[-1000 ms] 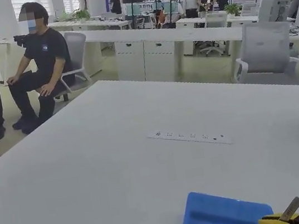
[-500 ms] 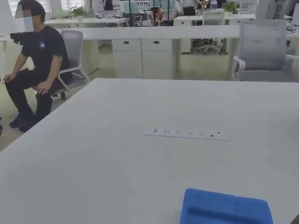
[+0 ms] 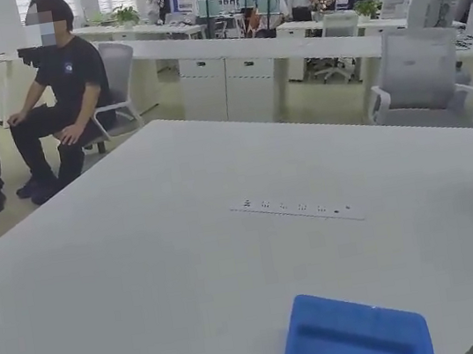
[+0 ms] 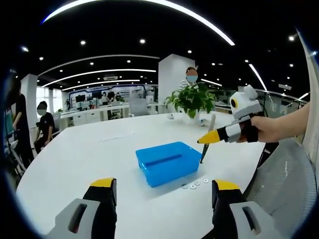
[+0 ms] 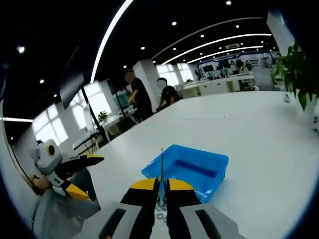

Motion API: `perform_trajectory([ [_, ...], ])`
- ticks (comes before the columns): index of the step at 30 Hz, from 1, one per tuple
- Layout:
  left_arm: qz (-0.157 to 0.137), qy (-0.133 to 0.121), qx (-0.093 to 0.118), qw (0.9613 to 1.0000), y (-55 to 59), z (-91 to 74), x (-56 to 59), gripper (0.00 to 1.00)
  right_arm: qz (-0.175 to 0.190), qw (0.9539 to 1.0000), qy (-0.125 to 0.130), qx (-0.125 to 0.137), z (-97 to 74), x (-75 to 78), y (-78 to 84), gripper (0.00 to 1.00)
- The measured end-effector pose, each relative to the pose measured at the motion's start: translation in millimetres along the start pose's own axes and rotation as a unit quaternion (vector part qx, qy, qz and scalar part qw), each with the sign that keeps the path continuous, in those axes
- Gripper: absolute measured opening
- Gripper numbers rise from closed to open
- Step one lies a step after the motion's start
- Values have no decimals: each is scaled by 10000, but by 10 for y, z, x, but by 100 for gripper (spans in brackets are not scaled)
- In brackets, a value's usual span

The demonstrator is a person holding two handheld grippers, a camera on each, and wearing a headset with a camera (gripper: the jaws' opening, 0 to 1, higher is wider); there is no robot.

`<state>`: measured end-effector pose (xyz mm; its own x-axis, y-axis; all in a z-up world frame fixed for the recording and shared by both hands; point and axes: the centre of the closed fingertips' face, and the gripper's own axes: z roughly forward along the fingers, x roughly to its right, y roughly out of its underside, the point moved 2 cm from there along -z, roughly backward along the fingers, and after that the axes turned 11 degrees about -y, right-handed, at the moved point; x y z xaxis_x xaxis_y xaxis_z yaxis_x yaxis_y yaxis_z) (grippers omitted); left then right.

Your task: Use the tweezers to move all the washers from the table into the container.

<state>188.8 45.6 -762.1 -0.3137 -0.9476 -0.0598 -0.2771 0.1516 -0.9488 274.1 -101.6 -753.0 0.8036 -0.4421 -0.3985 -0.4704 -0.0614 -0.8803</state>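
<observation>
In the left gripper view the blue container (image 4: 168, 162) sits at centre frame on the white surface (image 4: 89, 154); it is a shallow rectangular tray, open on top. Just right of its near corner three small silver washers (image 4: 194, 185) lie in a short row on the surface; higher in the frame the thin tweezers (image 4: 203, 152) point down, pinched in the closed jaws of the right gripper (image 4: 209, 138). The left gripper (image 4: 164, 184) gapes wide along the bottom, holding nothing. In the head view the yellow jaw and tweezers at lower right a second ago have sunk to a grey tip at the bottom edge.
</observation>
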Motion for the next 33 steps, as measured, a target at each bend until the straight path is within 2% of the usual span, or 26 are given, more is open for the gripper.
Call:
perform_trajectory([
  [3,23,9,-17,10000,6,1,4,79,-143,9998,28,114,24,62,-183,3],
  [6,15,-10,-2,10000,1,1,-3,79,-310,9994,148,84,87,197,-265,3],
  [11,4,-38,-12,10000,6,0,-15,79,-296,9983,443,-244,238,502,-148,3],
  [16,25,-16,-99,9999,33,2,-9,78,-365,9961,503,-631,385,735,22,3],
  [19,43,-25,-100,9999,34,1,-14,78,-421,9943,521,-832,445,797,95,3],
  [22,23,-21,-100,9999,32,0,-14,78,-384,9948,508,-797,483,809,84,3],
  [26,31,-30,-109,9999,33,1,-16,78,-480,9937,482,-894,523,807,106,3],
  [33,26,-20,-114,9999,35,-1,-13,78,-526,9927,521,-949,520,828,133,3],
])
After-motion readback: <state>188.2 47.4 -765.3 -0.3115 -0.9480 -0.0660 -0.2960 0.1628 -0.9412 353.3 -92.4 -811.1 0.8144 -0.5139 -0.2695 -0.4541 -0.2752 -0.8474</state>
